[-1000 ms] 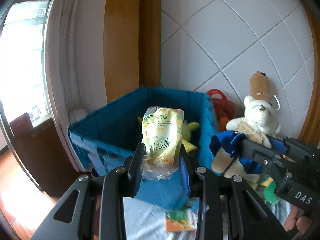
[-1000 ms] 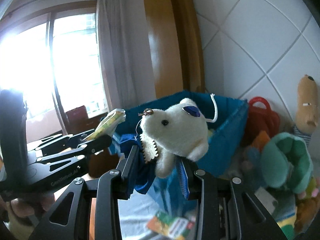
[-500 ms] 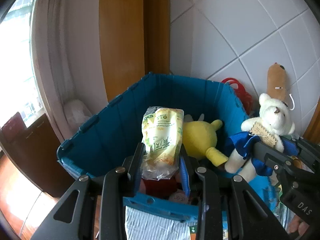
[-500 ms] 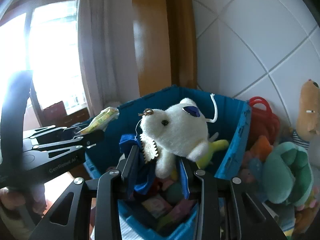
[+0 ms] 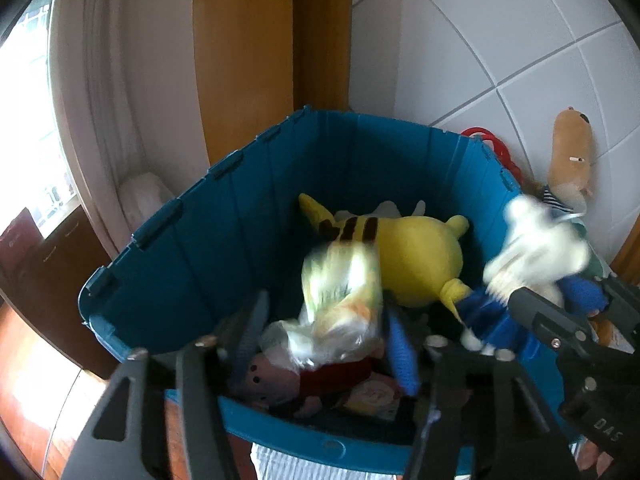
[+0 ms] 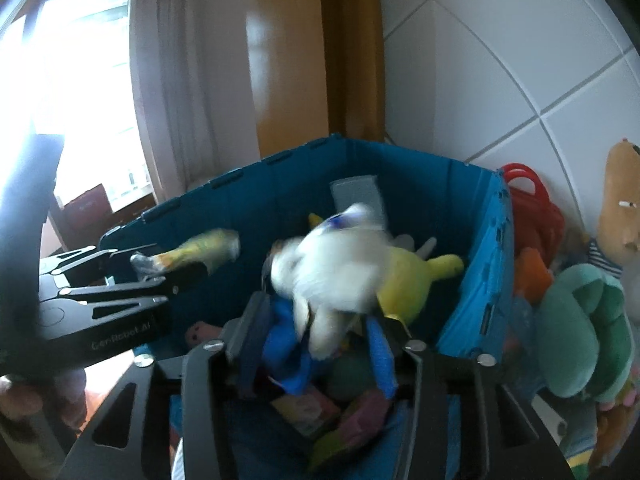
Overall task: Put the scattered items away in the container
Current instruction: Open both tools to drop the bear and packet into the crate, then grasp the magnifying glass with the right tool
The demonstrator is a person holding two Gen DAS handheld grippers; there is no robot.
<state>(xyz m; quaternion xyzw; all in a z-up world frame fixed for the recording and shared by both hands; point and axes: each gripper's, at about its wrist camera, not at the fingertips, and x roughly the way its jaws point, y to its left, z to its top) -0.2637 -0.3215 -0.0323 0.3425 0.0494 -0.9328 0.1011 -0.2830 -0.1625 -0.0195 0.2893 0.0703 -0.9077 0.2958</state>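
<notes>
A blue container (image 5: 224, 240) stands open below both grippers, half full of toys. My left gripper (image 5: 326, 320) hangs over its near rim with its jaws opening. The yellow-green snack bag (image 5: 340, 292) is a blur between the fingers, and the pads no longer press on it. My right gripper (image 6: 316, 320) is also over the container (image 6: 248, 216) with its jaws opening. The white teddy bear in blue clothes (image 6: 332, 272) is blurred and loose between its fingers. Each gripper shows in the other's view: the right gripper (image 5: 560, 292) with the bear (image 5: 536, 248), the left gripper (image 6: 168, 260) with the bag (image 6: 200, 252).
A yellow striped plush (image 5: 412, 256) and other toys lie inside the container. Right of it, against the tiled wall, are a brown plush (image 5: 570, 152), a red-handled item (image 6: 520, 176) and a green plush (image 6: 584, 320). A white curtain (image 5: 100, 120) and a wooden frame (image 5: 248, 60) stand behind.
Both grippers moved forward and down over the container. Their jaws have parted, and the snack bag and the bear now slip out, blurred.
</notes>
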